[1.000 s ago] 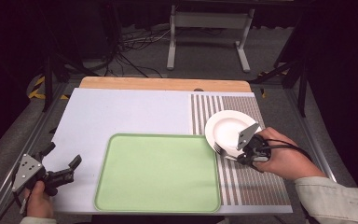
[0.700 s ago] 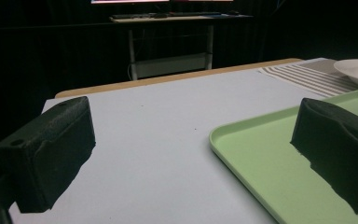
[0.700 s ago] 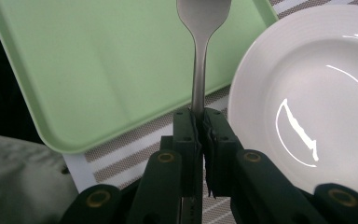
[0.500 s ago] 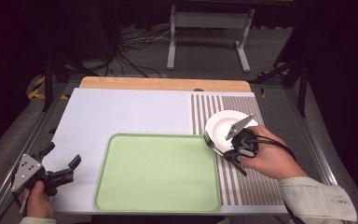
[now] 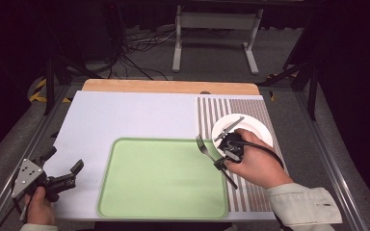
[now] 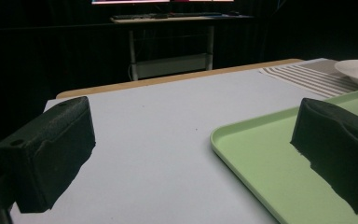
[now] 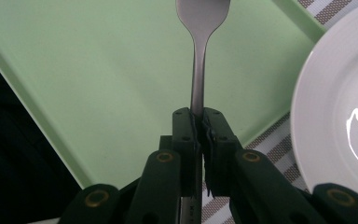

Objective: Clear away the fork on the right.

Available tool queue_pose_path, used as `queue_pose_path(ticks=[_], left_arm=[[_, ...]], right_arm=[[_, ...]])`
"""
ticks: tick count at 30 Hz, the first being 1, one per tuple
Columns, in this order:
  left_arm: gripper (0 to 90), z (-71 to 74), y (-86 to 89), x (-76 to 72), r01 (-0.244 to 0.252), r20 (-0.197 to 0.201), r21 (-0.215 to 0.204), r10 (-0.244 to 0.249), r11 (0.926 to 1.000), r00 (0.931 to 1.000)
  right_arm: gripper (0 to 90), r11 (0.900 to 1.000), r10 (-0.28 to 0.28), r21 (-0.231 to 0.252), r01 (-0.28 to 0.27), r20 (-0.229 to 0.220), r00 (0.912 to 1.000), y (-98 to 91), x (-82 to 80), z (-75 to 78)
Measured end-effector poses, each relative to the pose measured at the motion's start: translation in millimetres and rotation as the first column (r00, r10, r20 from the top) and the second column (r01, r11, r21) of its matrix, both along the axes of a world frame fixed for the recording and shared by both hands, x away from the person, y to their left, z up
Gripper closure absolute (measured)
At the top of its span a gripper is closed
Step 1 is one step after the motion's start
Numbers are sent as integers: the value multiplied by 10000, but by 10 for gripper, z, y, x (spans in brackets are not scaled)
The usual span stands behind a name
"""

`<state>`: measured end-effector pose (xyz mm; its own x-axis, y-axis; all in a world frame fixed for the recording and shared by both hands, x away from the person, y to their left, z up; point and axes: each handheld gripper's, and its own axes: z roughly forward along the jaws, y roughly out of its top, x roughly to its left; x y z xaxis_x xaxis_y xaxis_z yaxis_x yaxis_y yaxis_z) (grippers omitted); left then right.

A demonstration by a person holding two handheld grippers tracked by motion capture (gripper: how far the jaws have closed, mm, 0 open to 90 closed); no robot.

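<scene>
Fork (image 7: 200, 70) clamped by its handle in the right tongs (image 5: 220, 153), held over the green tray's (image 5: 164, 207) right edge, left of the white plate (image 5: 257, 127). Left tongs (image 5: 62, 174) wide open, empty, near the surface's left corner. Could swivel or slip out, given such a thin grip.

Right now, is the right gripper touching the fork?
Touching. In the right gripper view the right gripper has its jaws shut on the fork handle, with no gap either side.
</scene>
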<state>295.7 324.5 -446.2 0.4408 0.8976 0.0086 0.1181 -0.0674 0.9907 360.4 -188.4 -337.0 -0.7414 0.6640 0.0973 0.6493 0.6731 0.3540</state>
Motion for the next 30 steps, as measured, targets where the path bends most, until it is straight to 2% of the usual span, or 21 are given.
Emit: queue_pose_path(ticks=[8,11,19,24,30], left_arm=[[3,-5,-6,2,13,-26,-23,-13,10000,10000],[3,-4,-6,3,29,-16,0,-29,10000,10000],[3,-4,-6,3,35,-20,5,-35,10000,10000],[3,-3,-5,2,35,-16,5,-35,10000,10000],[3,-5,-4,3,22,-25,-21,-22,10000,10000]], right_arm=[[849,9976,-691,-113,688,-383,9969,140,42,-81],[849,9931,-1146,-328,1125,-722,9908,200,67,-151],[849,9874,-1550,-471,1510,-963,9832,279,113,-247],[849,9870,-1553,-602,1491,-1161,9810,341,147,-327],[849,9797,-1906,-931,1776,-1580,9689,410,196,-446]])
